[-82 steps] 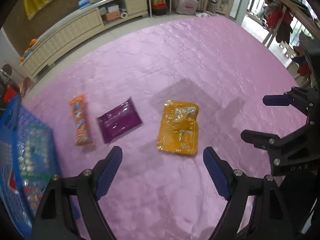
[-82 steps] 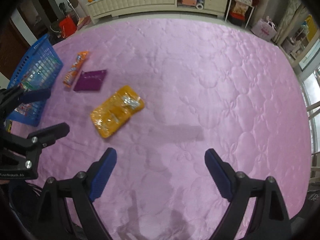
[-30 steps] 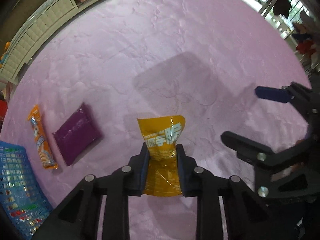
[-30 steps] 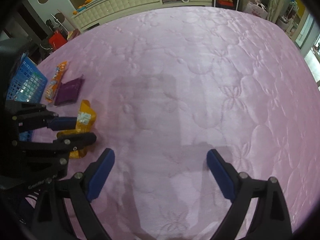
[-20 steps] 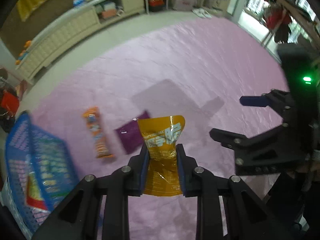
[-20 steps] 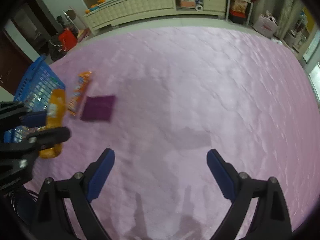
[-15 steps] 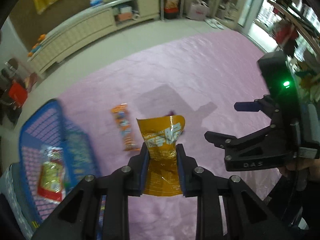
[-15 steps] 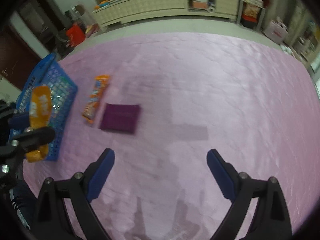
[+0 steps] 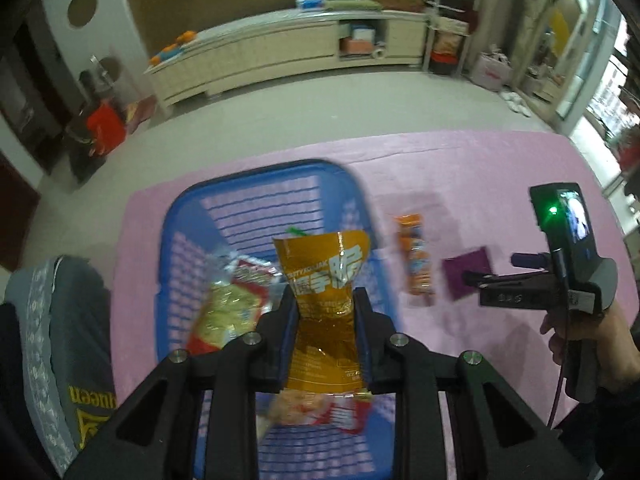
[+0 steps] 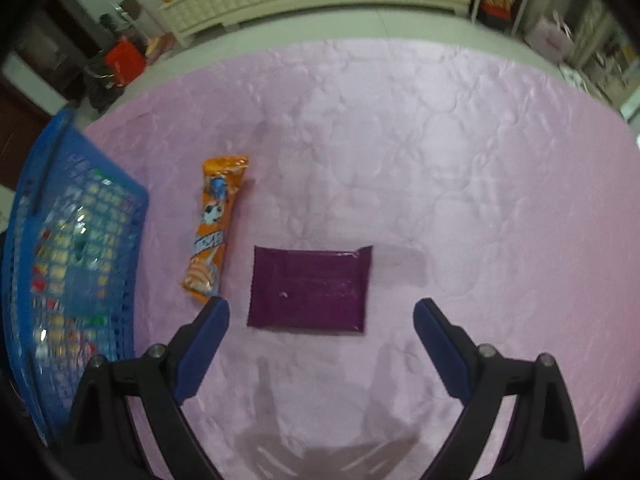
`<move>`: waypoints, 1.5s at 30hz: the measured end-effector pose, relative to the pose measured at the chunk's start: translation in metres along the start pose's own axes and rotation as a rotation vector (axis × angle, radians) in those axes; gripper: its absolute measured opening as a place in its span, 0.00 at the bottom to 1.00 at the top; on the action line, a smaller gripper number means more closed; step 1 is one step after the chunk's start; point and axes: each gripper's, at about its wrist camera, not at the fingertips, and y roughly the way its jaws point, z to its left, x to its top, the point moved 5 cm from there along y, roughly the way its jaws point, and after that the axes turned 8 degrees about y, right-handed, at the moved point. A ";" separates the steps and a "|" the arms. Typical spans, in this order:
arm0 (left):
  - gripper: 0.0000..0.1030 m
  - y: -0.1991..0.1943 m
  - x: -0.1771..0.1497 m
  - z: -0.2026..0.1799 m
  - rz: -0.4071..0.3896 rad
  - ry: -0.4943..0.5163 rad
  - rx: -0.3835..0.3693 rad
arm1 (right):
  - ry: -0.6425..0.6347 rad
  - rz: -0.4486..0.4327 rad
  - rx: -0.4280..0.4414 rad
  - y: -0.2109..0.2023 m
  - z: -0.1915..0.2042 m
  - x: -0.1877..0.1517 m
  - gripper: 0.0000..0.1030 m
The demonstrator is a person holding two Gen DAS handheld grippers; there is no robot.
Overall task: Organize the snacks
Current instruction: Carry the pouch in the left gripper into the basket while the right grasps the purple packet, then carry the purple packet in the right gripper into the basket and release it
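Glossy orange plastic-film pouch (image 9: 324, 280) between the left hand-held gripper (image 9: 323, 334)'s matt black plastic arms; perforated blue plastic basket (image 9: 256, 208) beneath; quilted pink satin-sheen cloth (image 10: 440, 160) under a smooth, shiny purple foil packet (image 10: 308, 288).

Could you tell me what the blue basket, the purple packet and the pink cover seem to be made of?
Blue basket: looks like moulded plastic, going by its slotted grid walls and rolled rim.
Purple packet: probably glossy plastic film or foil; it shines, and its edges look sealed flat.
Pink cover: seemingly quilted fabric with a soft sheen, showing stitched petal patterns and puckers.
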 end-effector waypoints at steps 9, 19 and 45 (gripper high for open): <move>0.24 0.020 -0.003 0.054 0.035 -0.108 -0.027 | 0.026 0.052 -0.037 0.038 0.012 0.007 0.93; 0.35 0.061 -0.011 0.053 0.103 -0.104 -0.061 | -0.017 0.024 -0.125 0.050 0.029 0.013 0.93; 0.39 -0.019 -0.068 0.053 0.007 -0.150 -0.009 | -0.093 -0.053 -0.025 -0.003 0.062 -0.042 0.55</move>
